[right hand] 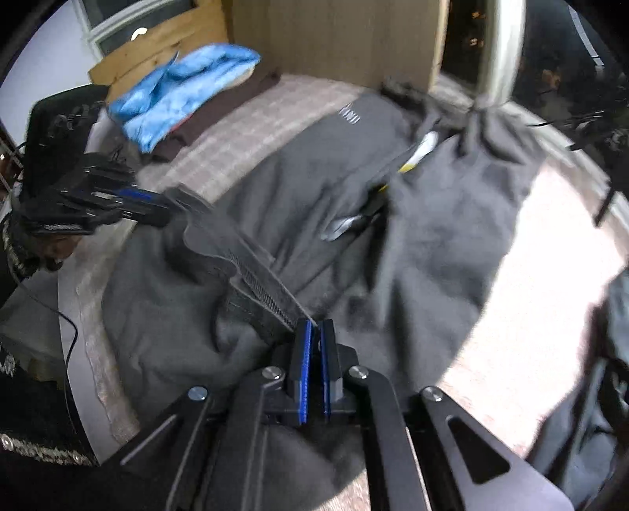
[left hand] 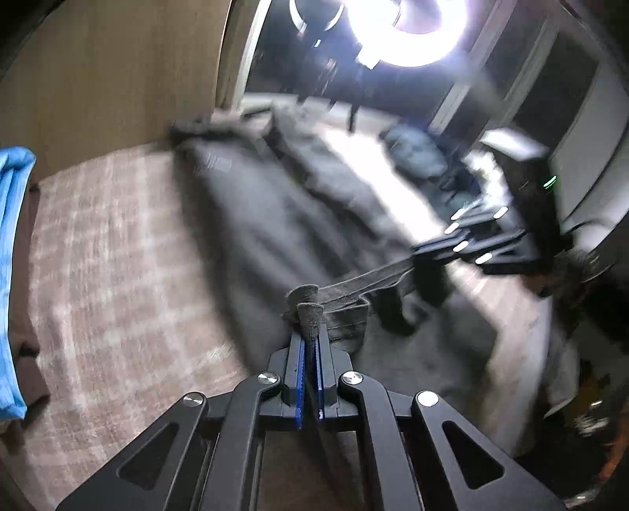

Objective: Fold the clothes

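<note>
Grey fleece garment (right hand: 314, 188) rumpled, ribbed hem (right hand: 251, 267) stretched taut.

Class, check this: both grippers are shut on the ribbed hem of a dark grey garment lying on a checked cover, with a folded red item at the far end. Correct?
Not quite. The folded item is blue, not red, as the right wrist view shows. Both the left gripper and right gripper do pinch the grey garment's hem.

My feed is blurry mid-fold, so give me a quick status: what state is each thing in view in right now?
Left claw: shut on the ribbed hem.
Right claw: shut on the ribbed hem.
Ribbed hem: lifted, stretched taut between both claws.
Grey sweatshirt: spread out, rumpled, not yet folded.
Blue garment: folded, lying on a dark garment.
Ring light: switched on.
</note>
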Tool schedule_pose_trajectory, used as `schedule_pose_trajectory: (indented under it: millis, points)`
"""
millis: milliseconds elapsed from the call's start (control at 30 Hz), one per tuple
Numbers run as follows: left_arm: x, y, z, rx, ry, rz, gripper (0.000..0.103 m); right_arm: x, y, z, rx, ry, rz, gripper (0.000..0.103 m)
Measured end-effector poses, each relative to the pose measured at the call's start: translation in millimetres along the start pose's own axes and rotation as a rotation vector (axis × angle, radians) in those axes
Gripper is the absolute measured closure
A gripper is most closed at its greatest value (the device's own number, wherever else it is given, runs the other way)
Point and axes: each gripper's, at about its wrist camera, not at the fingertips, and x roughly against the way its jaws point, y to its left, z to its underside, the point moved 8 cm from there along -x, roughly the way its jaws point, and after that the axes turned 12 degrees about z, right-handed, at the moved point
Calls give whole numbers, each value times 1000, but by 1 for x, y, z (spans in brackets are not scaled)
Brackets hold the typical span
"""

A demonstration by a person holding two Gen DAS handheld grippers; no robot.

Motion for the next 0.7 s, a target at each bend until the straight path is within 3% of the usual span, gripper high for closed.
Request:
schedule_pose_trajectory:
  millis: [100,167,233,300,333,400,533,633,667,700]
  points:
    - [-23,27,7,34,84,-63,92,-12,-16,3,-66,37,35,97]
    - [-35,43,12,64,145,-112,88,-28,-24,6,-99,96,55,89]
    - [-28,44,9,61,124,-150,82,-24,-31,4,-142,85,56,84]
    - [-15,35,2,32,88,-190,79,0,-41,2,-202,-4,22,82]
    - [-10,25,-1,18,72,-170,79,11,-43,3,-232,-36,-1,82]
    - [-7,-4,-5,-11,48,-58,79,30,-43,7,-280,-75,-51,82]
    - [-42,-44,2,-78,103,75,74,20,2,16,-224,-60,-114,82]
    - [-67,-22,9,-37,157,23,74,-4,21,24,-160,-15,-83,83]
    - [-70,-8,11,-16,165,-11,81,-13,16,27,-166,0,-56,85]
    - [-65,1,12,0,160,-30,99,-21,7,29,-182,11,-22,94]
